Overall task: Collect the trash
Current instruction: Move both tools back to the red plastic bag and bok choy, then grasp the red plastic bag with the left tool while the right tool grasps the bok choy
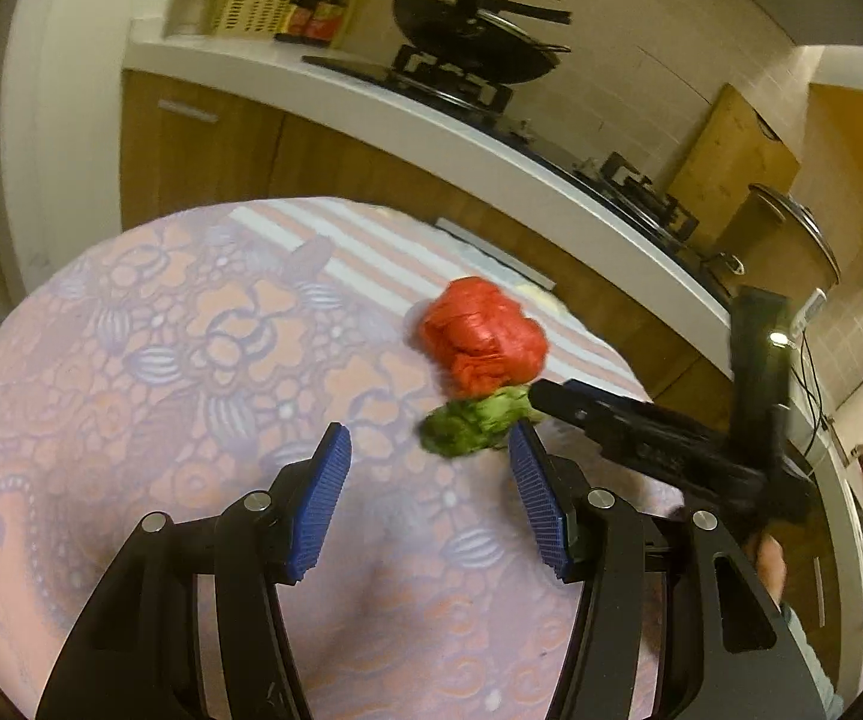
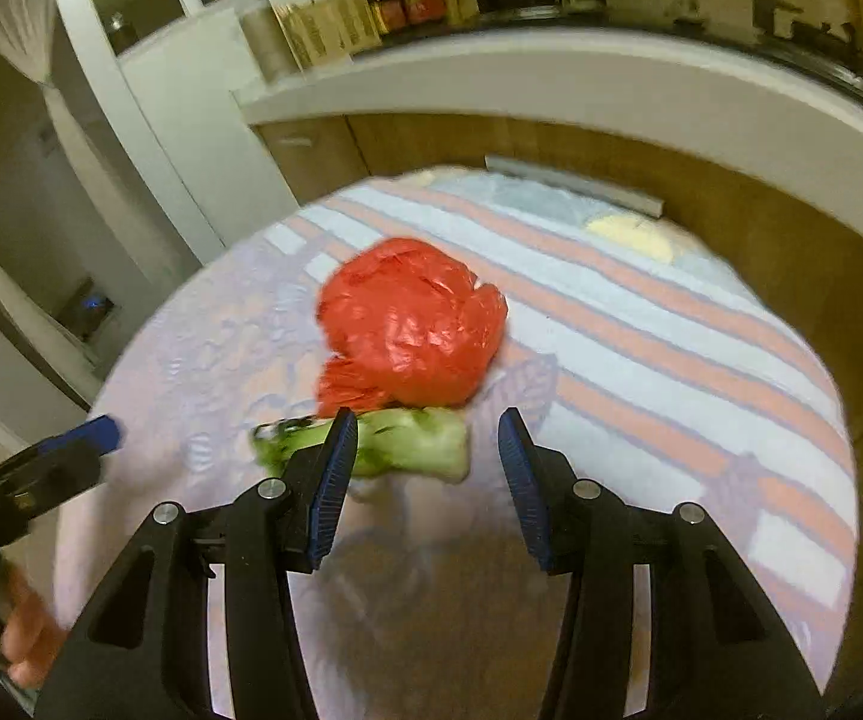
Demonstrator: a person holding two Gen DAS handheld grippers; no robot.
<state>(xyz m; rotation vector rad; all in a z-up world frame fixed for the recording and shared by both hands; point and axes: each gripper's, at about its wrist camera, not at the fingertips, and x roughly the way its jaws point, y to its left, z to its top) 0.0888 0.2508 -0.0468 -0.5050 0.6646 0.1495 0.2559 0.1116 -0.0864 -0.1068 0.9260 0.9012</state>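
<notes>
While crumpled red plastic bag is lying on floral tablecloth, bok choy scrap is being seen touching its near edge. Left gripper is being held wide, empty. Right gripper is being held wide, empty, just before scrap.

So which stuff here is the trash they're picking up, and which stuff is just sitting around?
For the job:
- red crumpled plastic bag
- green vegetable scrap, lying right against the bag
- left hand-held gripper and right hand-held gripper, both open

Just lying about:
- patterned tablecloth
- black wok on the stove
- sauce bottles
- yellow basket
</notes>
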